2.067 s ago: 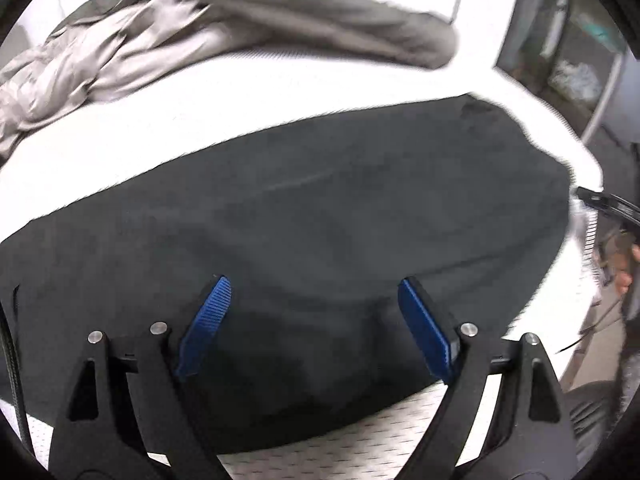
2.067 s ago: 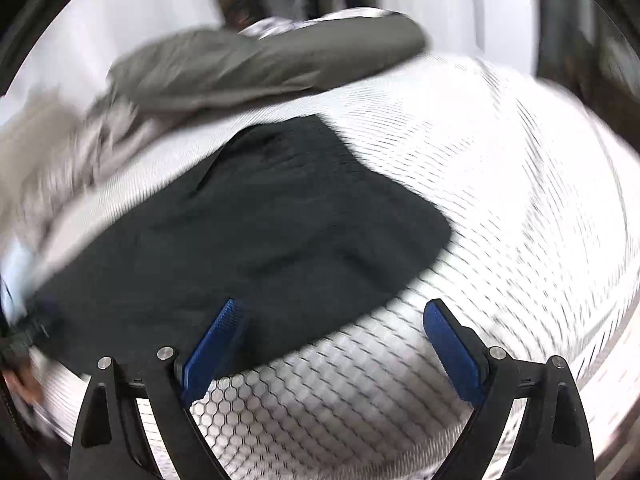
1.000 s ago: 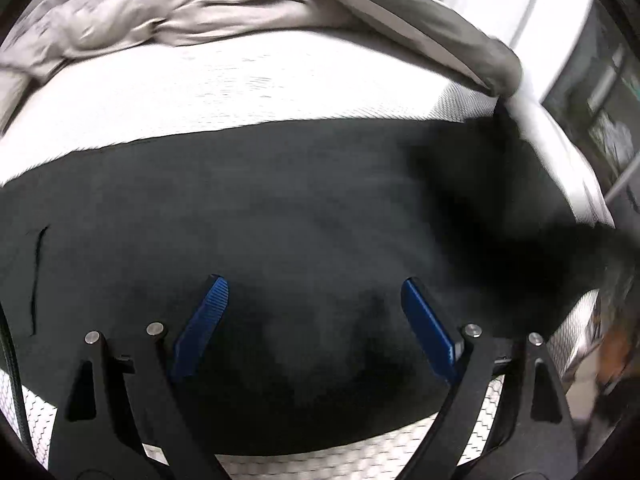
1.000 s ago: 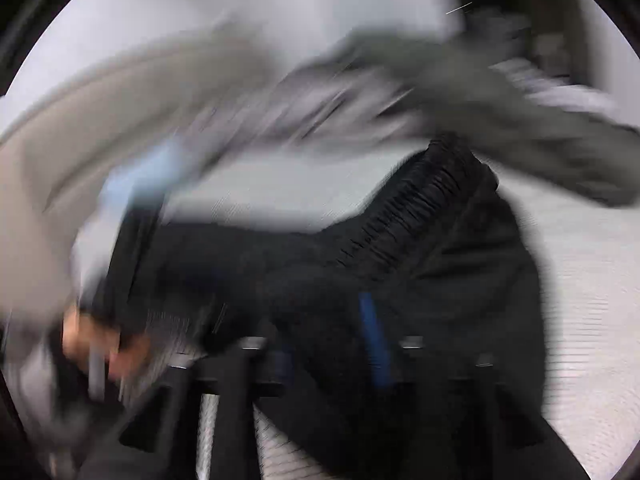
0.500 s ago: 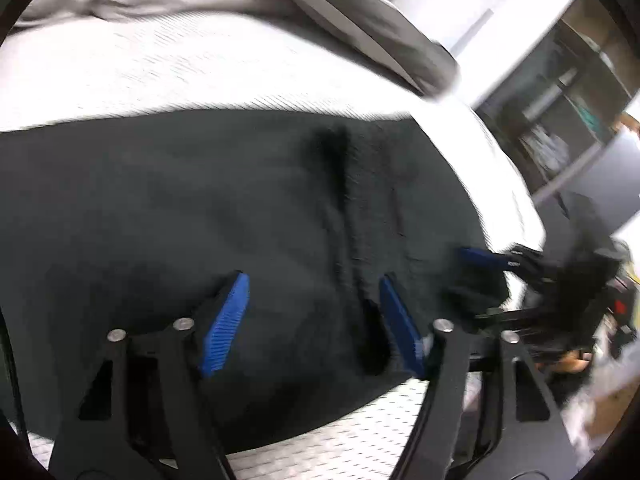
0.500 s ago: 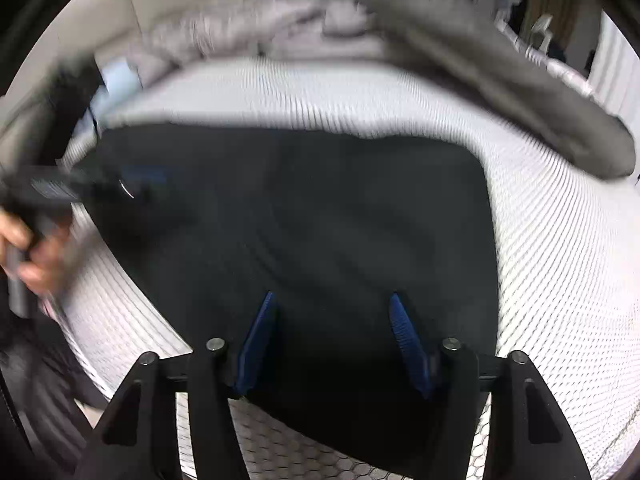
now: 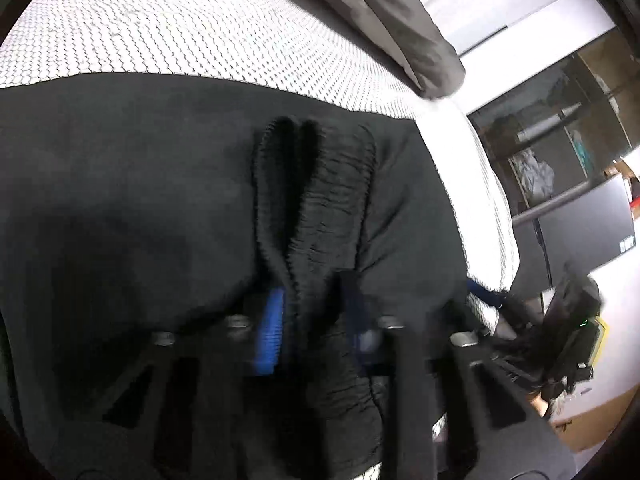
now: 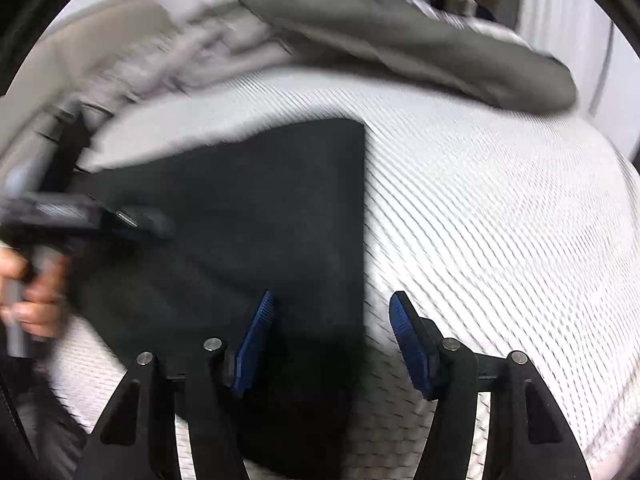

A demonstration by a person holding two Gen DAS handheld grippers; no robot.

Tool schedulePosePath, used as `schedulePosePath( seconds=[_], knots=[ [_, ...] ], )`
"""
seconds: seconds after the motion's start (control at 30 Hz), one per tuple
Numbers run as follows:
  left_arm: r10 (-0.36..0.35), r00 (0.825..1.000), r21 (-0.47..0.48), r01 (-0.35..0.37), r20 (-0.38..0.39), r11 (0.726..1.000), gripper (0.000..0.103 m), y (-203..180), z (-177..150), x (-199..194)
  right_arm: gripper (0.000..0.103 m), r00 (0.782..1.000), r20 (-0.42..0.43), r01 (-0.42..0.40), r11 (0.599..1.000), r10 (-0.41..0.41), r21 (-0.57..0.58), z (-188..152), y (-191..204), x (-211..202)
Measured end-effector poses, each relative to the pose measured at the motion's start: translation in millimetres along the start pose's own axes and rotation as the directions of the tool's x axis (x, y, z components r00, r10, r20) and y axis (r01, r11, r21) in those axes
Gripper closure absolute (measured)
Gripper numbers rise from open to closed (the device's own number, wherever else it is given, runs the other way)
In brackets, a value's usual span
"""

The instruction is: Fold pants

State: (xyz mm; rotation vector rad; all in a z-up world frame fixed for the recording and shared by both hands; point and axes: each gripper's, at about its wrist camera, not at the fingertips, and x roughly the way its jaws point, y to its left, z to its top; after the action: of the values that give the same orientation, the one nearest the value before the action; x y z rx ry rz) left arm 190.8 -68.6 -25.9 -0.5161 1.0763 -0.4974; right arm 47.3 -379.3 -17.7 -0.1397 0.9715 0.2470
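Observation:
The black pants (image 7: 120,200) lie folded on the white mesh-patterned bed (image 7: 200,32). In the left wrist view my left gripper (image 7: 316,320) is shut on the pants' ribbed waistband (image 7: 320,184), which bunches up between the blue pads. In the right wrist view the pants (image 8: 260,208) lie as a dark slab with a straight right edge. My right gripper (image 8: 332,340) is open and empty, hovering over that edge. The left gripper (image 8: 80,216) shows there at far left, blurred.
A grey pillow or cushion (image 8: 400,32) and a crumpled beige blanket (image 8: 140,52) lie at the back of the bed. A dark shelf (image 7: 560,140) and a cardboard box (image 7: 592,420) stand off the bed's right side.
My left gripper has closed on the waistband. My right gripper has opened wider and shifted to the pants' right edge.

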Motion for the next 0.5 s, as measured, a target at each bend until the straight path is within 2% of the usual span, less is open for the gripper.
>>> schedulePosePath(
  seconds=[0.07, 0.23, 0.3, 0.37, 0.5],
  knots=[
    [0.008, 0.999, 0.016, -0.009, 0.045, 1.000, 0.091, -6.0, -0.8, -4.2, 0.033, 1.000, -0.027, -0.016, 1.000, 0.017, 0.021, -2.9, -7.6, 7.3],
    [0.035, 0.989, 0.104, -0.050, 0.144, 0.993, 0.094, -24.0, -4.3, -41.3, 0.031, 1.000, -0.003, -0.013, 1.000, 0.013, 0.025, 8.5, -3.5, 10.8],
    [0.049, 0.981, 0.116, -0.071, 0.186, 0.991, 0.095, -22.6, -5.5, -65.3, 0.031, 0.999, 0.012, -0.036, 0.999, 0.036, 0.030, 25.1, 15.8, 21.9],
    [0.073, 0.969, 0.096, -0.098, 0.236, 0.991, 0.095, -10.7, -5.0, -90.4, 0.031, 0.998, 0.031, -0.053, 0.998, 0.052, 0.015, 35.1, 27.8, 23.4],
    [0.153, 0.946, 0.021, -0.166, 0.286, 0.986, 0.095, 31.8, -7.8, -131.7, 0.029, 0.999, 0.050, -0.021, 0.998, 0.023, -0.052, 47.2, 70.4, 20.1]
  ],
)
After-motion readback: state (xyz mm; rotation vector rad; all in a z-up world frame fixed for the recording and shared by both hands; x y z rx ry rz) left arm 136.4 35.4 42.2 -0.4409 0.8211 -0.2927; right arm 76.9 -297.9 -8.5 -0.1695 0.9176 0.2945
